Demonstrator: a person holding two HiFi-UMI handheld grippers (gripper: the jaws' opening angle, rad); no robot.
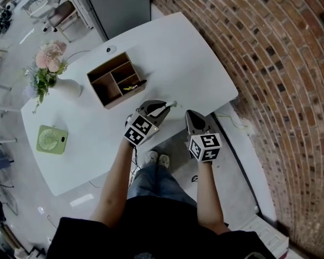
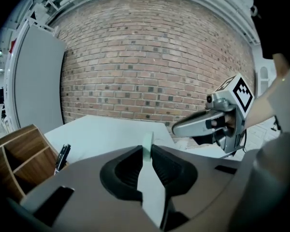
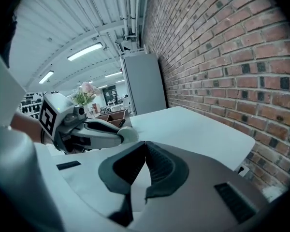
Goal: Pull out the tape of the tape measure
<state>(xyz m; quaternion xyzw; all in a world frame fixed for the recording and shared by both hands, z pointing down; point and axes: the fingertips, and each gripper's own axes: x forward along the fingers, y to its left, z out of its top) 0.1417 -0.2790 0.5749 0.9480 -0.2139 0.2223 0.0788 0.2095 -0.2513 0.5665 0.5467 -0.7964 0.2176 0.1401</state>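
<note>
So the left gripper (image 1: 165,108) is clamped on the tape measure (image 2: 147,140). In the left gripper view you see it edge-on, a thin pale greenish thing pinched right between the pads. From the right gripper view it looks like a small pale round disc sticking out at the tip of that gripper. It sits over the near edge of the table (image 1: 167,47), just right of the wooden box (image 1: 104,89). Can't tell if it's touching the tabletop or held just off it.

The right gripper (image 3: 145,143) has nothing in it. Its jaws are pressed together, tips meeting, with only white table behind them. It's right beside the left one, not touching it, and it hangs off the table's front edge on the side toward the brick wall (image 1: 270,63). Both point away from the person and tilt down a bit.

Other stuff on the table:
- the box has open compartments and a dark pen (image 2: 63,156) poking out on the gripper side
- a white vase of pink flowers (image 1: 49,62) sits over on the left
- a green fan (image 1: 52,139) lies flat near the left front edge

Below the grippers you can see the person's forearms, jeans and shoes (image 1: 157,158) on the grey floor.
</note>
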